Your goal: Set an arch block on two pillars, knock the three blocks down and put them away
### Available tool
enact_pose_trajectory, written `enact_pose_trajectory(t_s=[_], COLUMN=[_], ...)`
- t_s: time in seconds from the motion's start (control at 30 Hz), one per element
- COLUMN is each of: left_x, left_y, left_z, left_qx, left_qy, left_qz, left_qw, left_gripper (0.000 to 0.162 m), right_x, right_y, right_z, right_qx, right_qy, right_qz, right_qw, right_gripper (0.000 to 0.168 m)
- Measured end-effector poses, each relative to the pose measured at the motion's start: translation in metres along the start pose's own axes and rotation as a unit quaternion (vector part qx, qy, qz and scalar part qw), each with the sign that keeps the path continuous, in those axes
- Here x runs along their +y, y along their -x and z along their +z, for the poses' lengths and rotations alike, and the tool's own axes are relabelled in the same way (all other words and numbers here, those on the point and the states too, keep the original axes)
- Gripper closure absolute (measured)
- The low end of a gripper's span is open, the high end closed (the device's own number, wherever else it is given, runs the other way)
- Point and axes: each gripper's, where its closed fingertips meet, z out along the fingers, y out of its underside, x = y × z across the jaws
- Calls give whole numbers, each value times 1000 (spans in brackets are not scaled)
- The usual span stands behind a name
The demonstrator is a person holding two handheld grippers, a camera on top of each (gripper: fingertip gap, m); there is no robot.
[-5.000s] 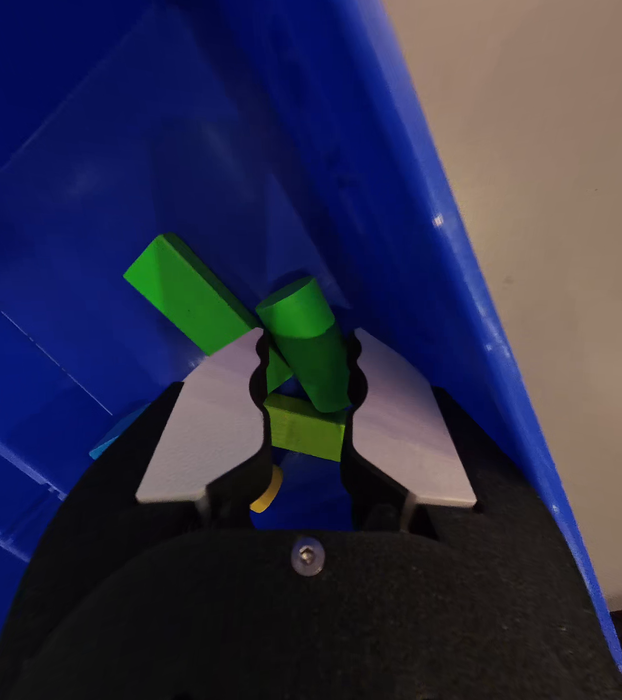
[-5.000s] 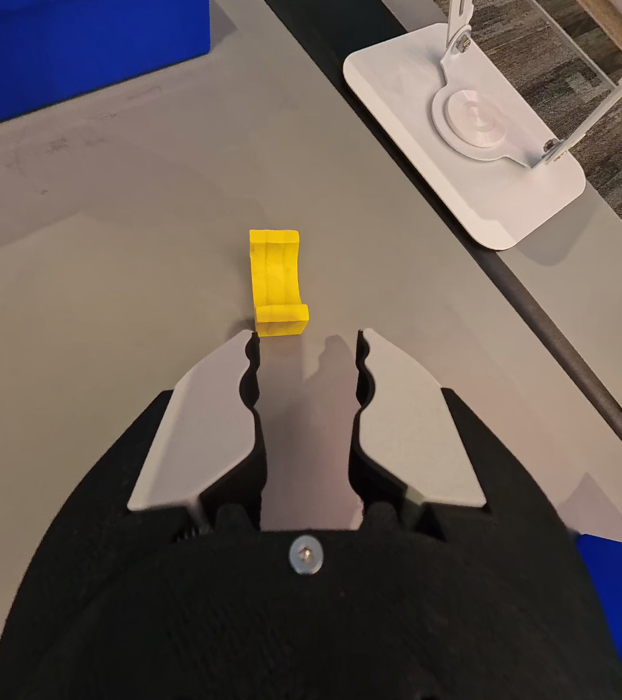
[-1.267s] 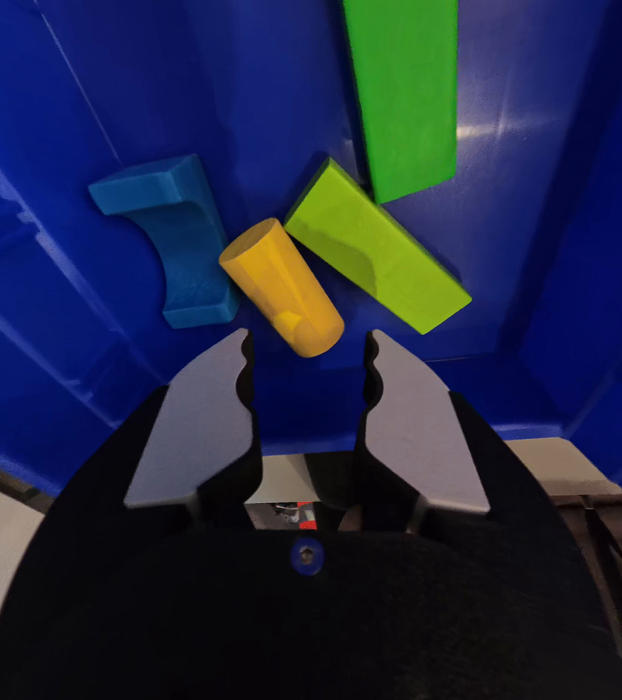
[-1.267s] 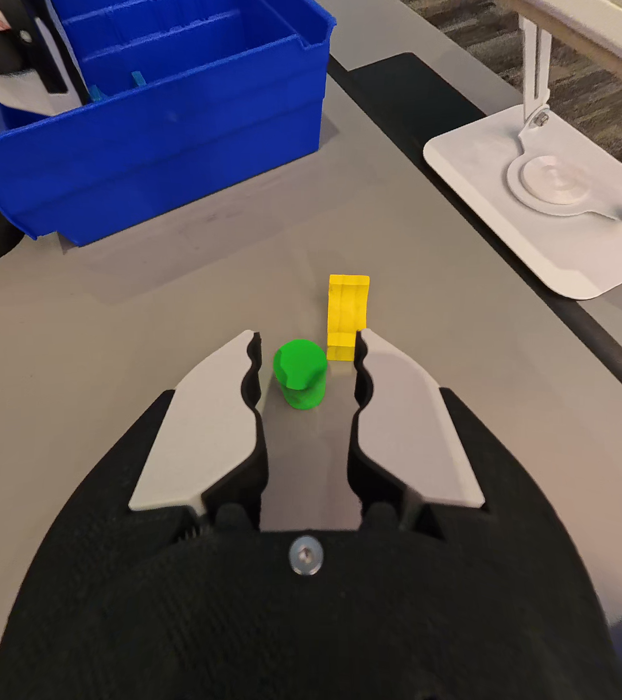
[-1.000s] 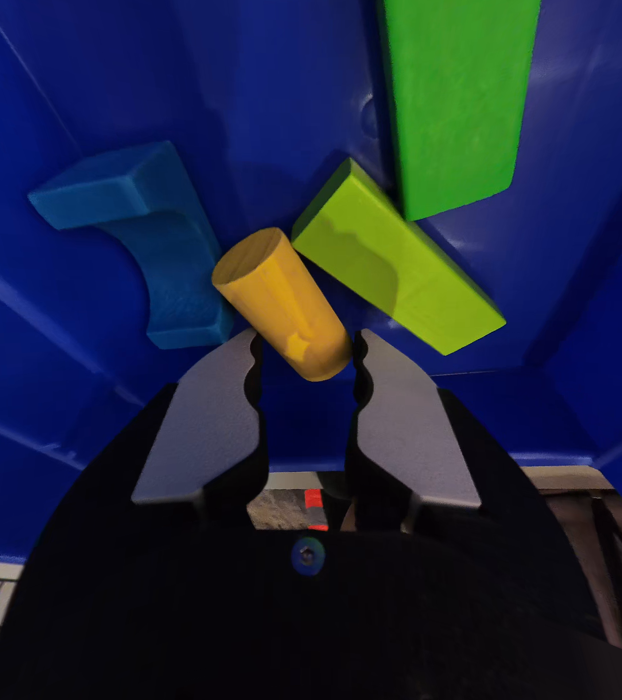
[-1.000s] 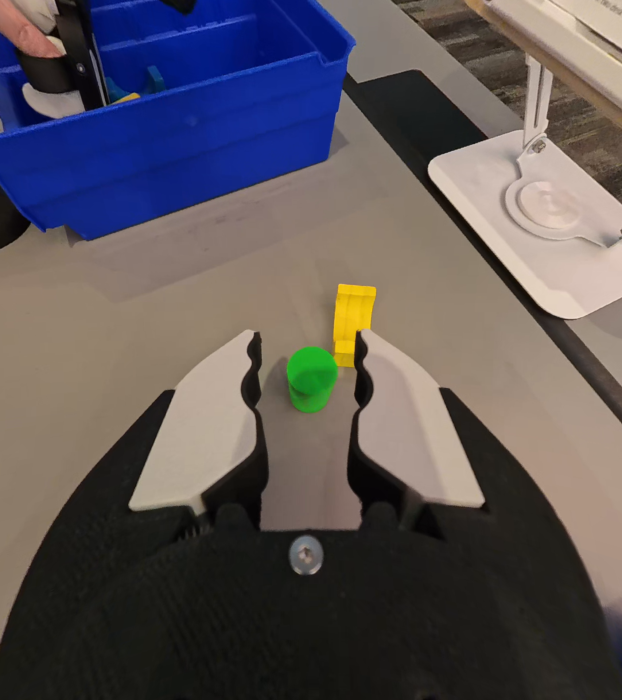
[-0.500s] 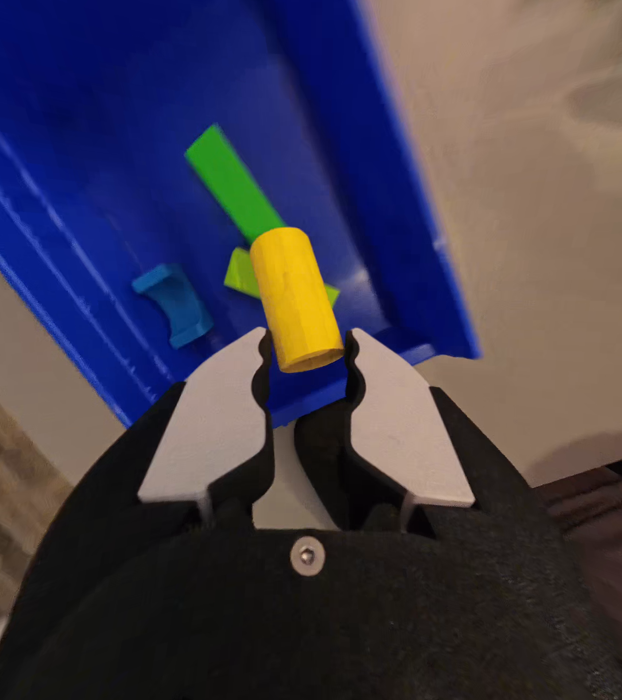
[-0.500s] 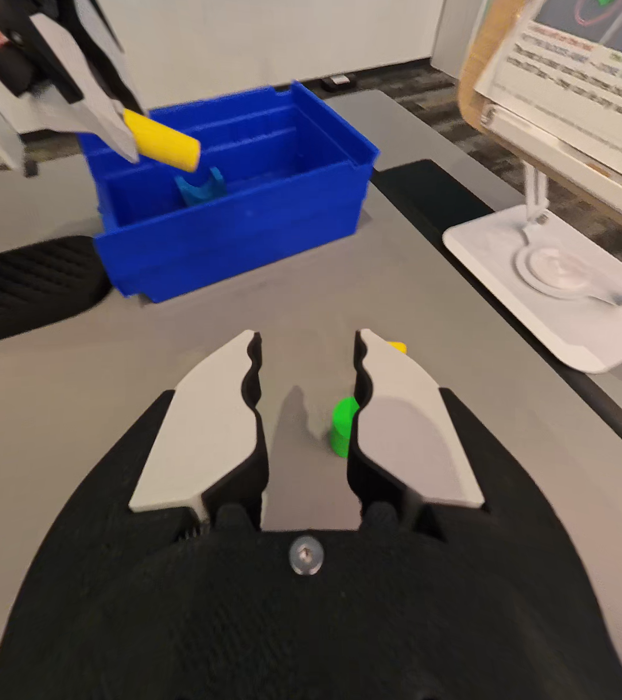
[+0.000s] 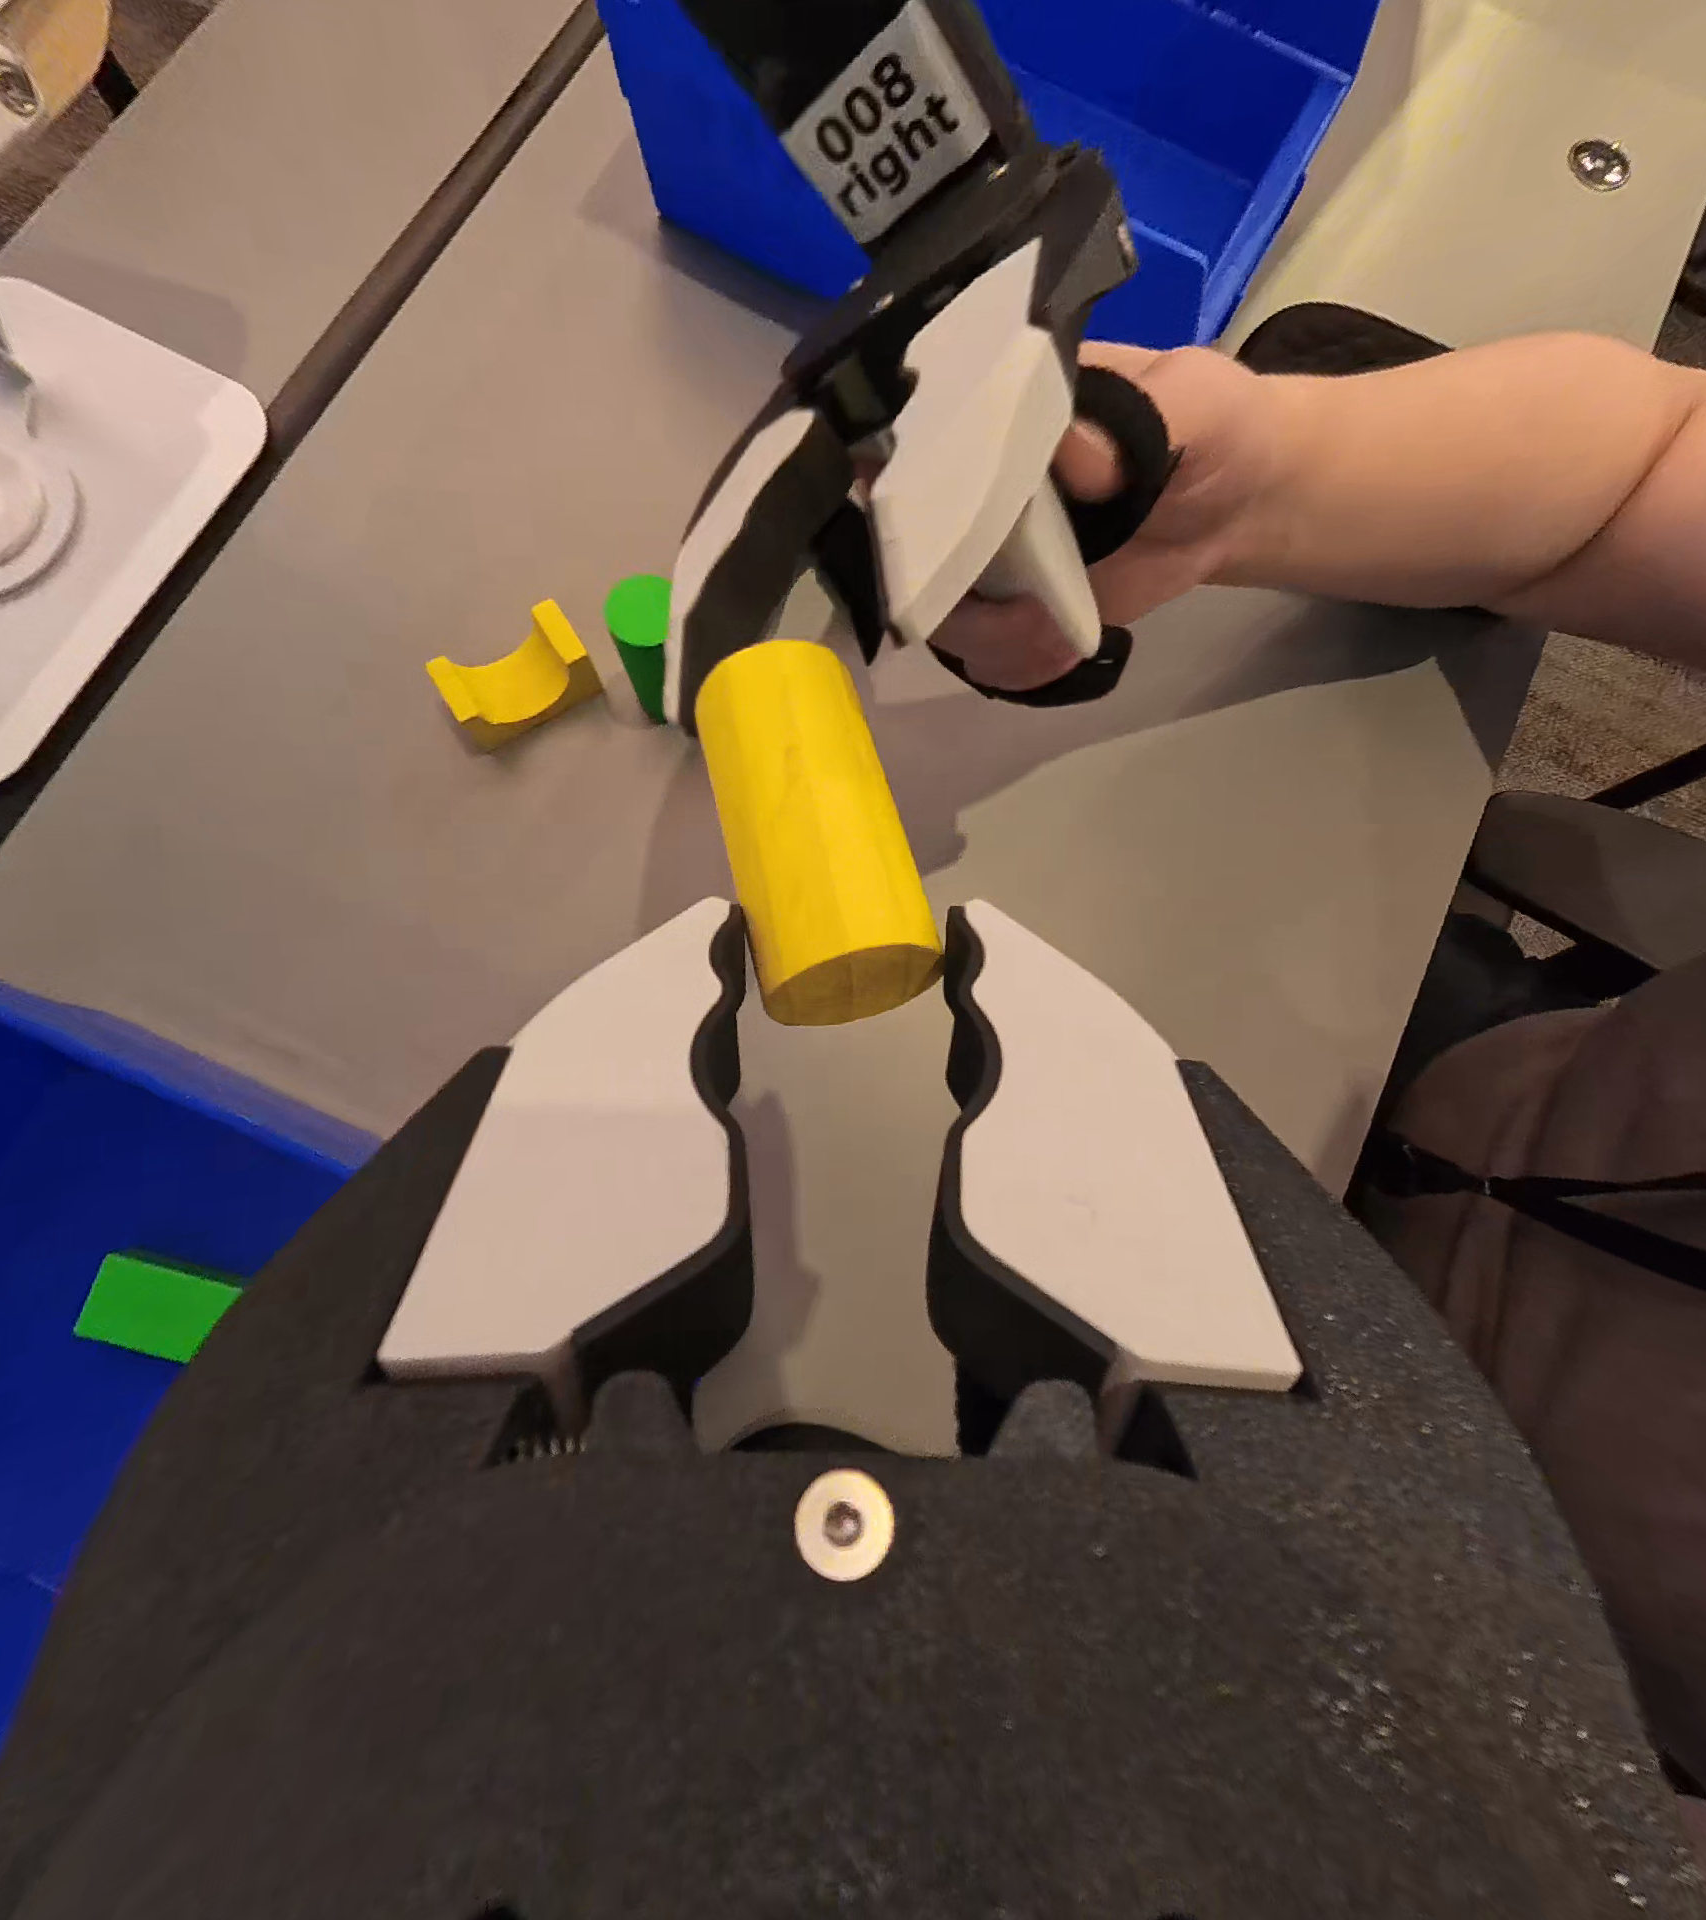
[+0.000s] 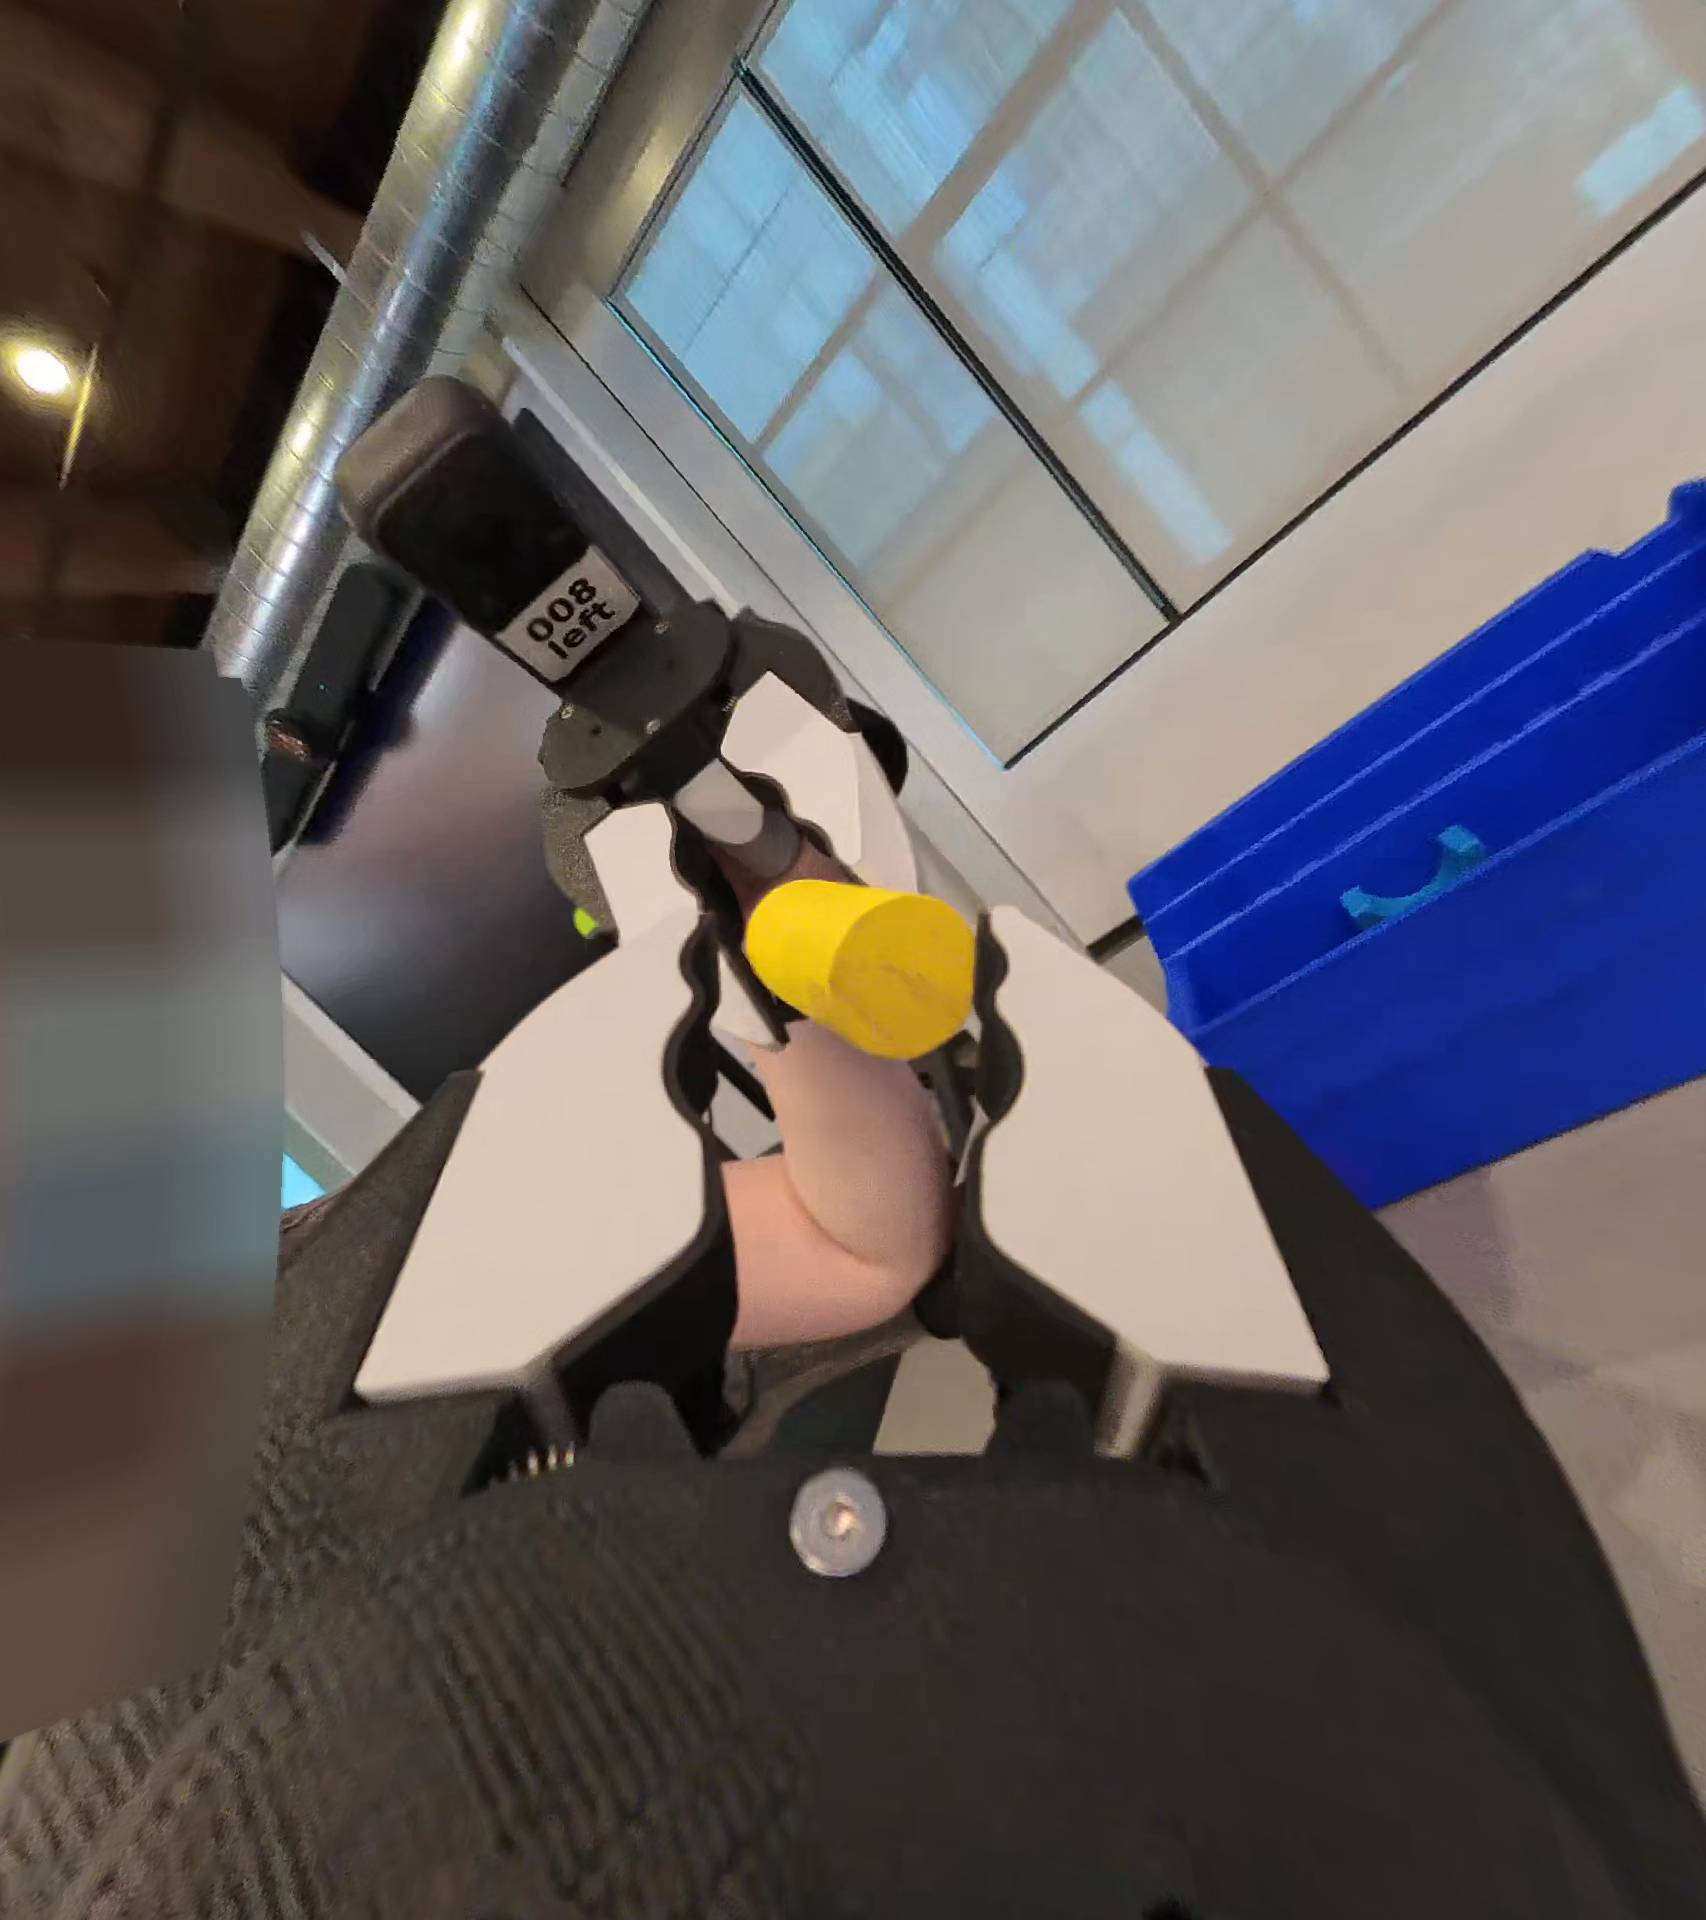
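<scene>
My left gripper [image 9: 838,925] is shut on one end of a yellow cylinder [image 9: 807,821] and holds it in the air above the grey table [image 9: 309,883]. My right gripper [image 10: 838,935] is open, and the cylinder's free end [image 10: 859,971] lies between its fingertips. In the left wrist view the right gripper [image 9: 693,675] reaches in from above, held by a hand. A yellow arch block [image 9: 511,691] lies on its back on the table. A green cylinder [image 9: 639,644] stands upright right beside it.
A blue bin [image 9: 49,1195] at my lower left holds a green block [image 9: 153,1304]. Another blue bin [image 9: 1140,156] stands at the far end. The bin in the right wrist view [image 10: 1451,1039] holds a blue arch [image 10: 1410,883]. A white stand base [image 9: 49,520] sits at the left. About 4 centimetres separates my left fingertips from my right.
My left gripper closed on the yellow cylinder in the bin, lifted it out and swung it over the table. My right gripper left the green cylinder standing and turned up to meet it.
</scene>
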Motion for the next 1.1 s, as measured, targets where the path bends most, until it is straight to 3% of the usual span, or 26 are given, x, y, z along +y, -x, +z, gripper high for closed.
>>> enact_pose_trajectory(t_s=[0.17, 0.3, 0.6, 0.83, 1.1], left_x=[-2, -5, -10, -14, -16], left_y=[-1, 2, -4, -2, -3], left_z=[8, 10, 16, 12, 10], left_qx=[-2, -21, -11, -53, -42], left_qy=[3, 1, -5, -11, -20], left_qz=[8, 17, 28, 59, 57], left_qw=[1000, 1000, 1000, 997, 997], left_gripper=[125, 125, 125, 126, 127], right_x=[1, 9, 8, 13, 20], right_y=[-3, -15, -10, -13, -8], right_z=[-1, -2, -4, -4, 0], right_qx=[-6, 33, -8, -5, -43], right_qy=[3, 33, 30, 46, 54], right_qz=[33, 30, 101, 125, 172], right_qw=[999, 998, 994, 991, 983], right_gripper=[121, 122, 132, 123, 122])
